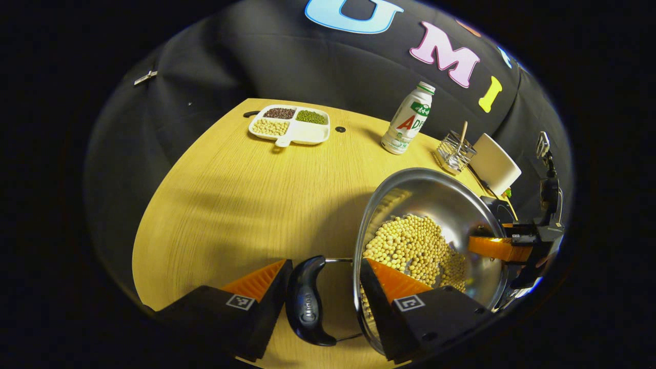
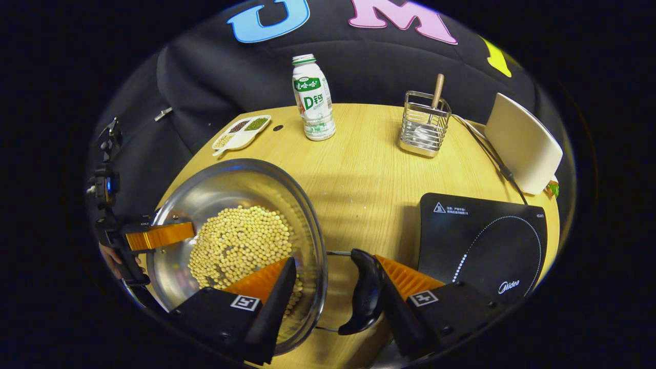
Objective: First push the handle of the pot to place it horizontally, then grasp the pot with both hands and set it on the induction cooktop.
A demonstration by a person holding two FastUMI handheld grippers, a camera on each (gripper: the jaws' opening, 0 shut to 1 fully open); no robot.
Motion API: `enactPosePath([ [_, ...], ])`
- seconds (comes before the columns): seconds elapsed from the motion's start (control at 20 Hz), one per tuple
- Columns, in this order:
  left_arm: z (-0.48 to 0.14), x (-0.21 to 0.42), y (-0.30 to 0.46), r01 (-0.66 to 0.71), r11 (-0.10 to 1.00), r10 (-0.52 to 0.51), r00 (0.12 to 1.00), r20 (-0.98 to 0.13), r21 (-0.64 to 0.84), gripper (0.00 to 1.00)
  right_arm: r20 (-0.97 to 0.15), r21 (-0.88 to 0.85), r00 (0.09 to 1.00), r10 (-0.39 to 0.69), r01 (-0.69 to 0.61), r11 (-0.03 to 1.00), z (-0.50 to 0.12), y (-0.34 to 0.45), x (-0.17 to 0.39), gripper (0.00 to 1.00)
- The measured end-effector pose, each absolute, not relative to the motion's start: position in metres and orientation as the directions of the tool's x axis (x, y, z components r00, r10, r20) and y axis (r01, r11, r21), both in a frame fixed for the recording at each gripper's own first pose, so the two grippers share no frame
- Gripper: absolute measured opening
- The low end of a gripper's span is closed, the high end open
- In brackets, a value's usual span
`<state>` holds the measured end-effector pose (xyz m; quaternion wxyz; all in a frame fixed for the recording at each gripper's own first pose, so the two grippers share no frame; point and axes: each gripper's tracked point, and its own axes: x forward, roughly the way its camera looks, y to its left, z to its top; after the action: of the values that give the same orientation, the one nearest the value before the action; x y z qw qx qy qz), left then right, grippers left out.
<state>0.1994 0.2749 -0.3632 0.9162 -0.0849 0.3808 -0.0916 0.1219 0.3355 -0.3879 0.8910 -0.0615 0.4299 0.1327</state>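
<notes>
Steel pot (image 2: 241, 215) on the near left of the surface (image 2: 369, 169), loaded with pale beans (image 2: 238, 241): likely heavy, smooth-walled, prone to spilling if tilted. Best taken at the 2 side handles. Left gripper (image 1: 320, 277) spread around its black handle (image 1: 307, 302), 1 finger inside the rim; right gripper (image 2: 333, 277) likewise astride rim and handle (image 2: 365, 294), neither visibly clamped. Induction cooktop (image 2: 482, 241) bare, near right. Divided tray (image 1: 289, 124) holding 3 sorts of beans, 1 compartment vacant.

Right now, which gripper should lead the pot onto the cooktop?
Right, probably. The right gripper has its jaws astride the pot rim and handle on the side next to the cooktop. The left gripper is at the far side.
</notes>
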Motion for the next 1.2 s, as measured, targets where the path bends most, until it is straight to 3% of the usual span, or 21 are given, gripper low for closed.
enactPosePath([
  [0.15,-0.368,0.198,0.272,0.105,0.971,-0.23,0.67,-0.706,-0.216,0.7,-0.788,-0.014,0.591,0.172,-0.296,0.955,-0.392,0.333,0.124,0.73],
  [0.2,-0.367,0.197,0.273,0.108,0.97,-0.232,0.669,-0.707,-0.217,0.68,-0.789,-0.014,0.591,0.169,-0.293,0.956,-0.39,0.333,0.123,0.73],
  [0.3,-0.366,0.195,0.276,0.096,0.969,-0.233,0.661,-0.713,-0.228,0.67,-0.794,-0.001,0.583,0.172,-0.284,0.959,-0.393,0.335,0.123,0.74],
  [0.65,-0.369,0.189,0.275,0.095,0.965,-0.249,0.632,-0.734,-0.246,0.64,-0.807,0.051,0.554,0.203,-0.276,0.96,-0.395,0.339,0.117,0.58],
  [0.7,-0.368,0.189,0.276,0.092,0.966,-0.244,0.636,-0.732,-0.243,0.64,-0.805,0.049,0.558,0.202,-0.276,0.96,-0.393,0.338,0.115,0.62],
  [0.8,-0.367,0.189,0.277,0.088,0.967,-0.24,0.638,-0.732,-0.24,0.63,-0.793,0.04,0.575,0.2,-0.278,0.96,-0.393,0.339,0.117,0.58],
  [0.85,-0.367,0.188,0.277,0.087,0.967,-0.237,0.638,-0.733,-0.238,0.64,-0.791,0.04,0.577,0.2,-0.278,0.96,-0.393,0.339,0.115,0.62],
  [1.2,-0.362,0.189,0.278,0.077,0.973,-0.215,0.654,-0.726,-0.219,0.61,-0.785,0.037,0.582,0.214,-0.3,0.953,-0.382,0.341,0.101,0.62],
])
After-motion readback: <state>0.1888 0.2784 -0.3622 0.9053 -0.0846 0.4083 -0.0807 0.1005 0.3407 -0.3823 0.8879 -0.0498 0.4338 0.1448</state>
